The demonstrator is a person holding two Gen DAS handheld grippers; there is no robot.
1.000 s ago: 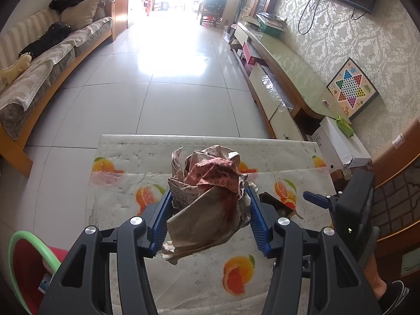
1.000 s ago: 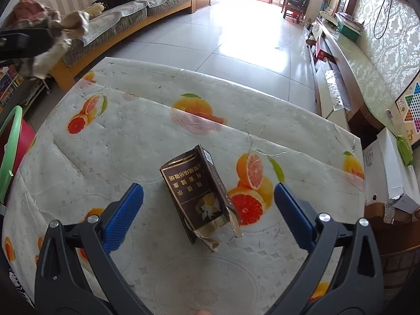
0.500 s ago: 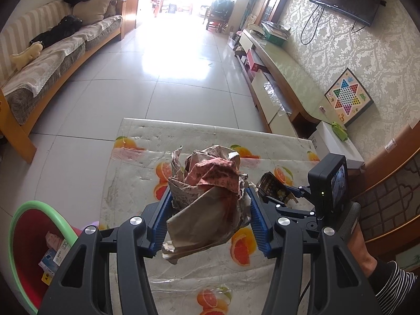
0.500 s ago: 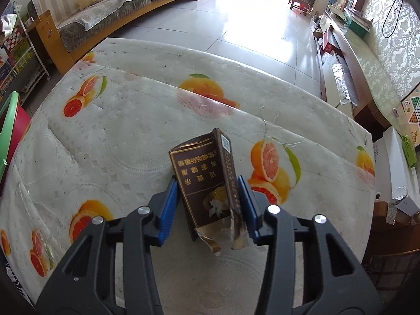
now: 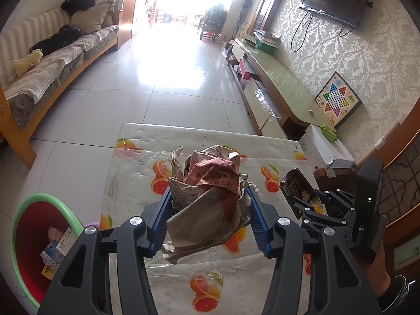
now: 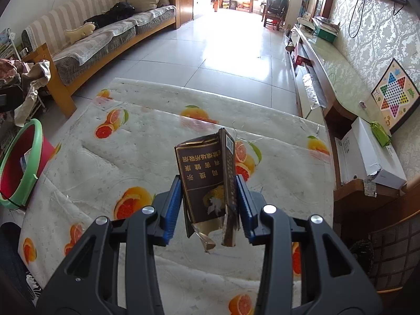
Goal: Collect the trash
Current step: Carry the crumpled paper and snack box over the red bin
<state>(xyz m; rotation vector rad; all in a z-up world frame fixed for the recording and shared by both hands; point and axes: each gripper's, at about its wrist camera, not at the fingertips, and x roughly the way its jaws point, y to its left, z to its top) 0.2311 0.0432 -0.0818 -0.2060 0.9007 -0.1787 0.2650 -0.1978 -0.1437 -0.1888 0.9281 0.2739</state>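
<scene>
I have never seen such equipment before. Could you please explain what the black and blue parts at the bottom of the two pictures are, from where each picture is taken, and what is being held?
No robot is here. A person holds a clamp-like tool in each hand, and a small camera on each tool looks forward along its two blue-padded fingers. So one picture comes from the left gripper and the other from the right gripper.

The left gripper is shut on a wad of crumpled paper. The right gripper is shut on a torn brown cigarette pack, held above the table, which has a white cloth printed with oranges. The left picture also shows the right gripper at its right side.

At the table's left stands a red bin with a green rim, already holding some trash.
</scene>
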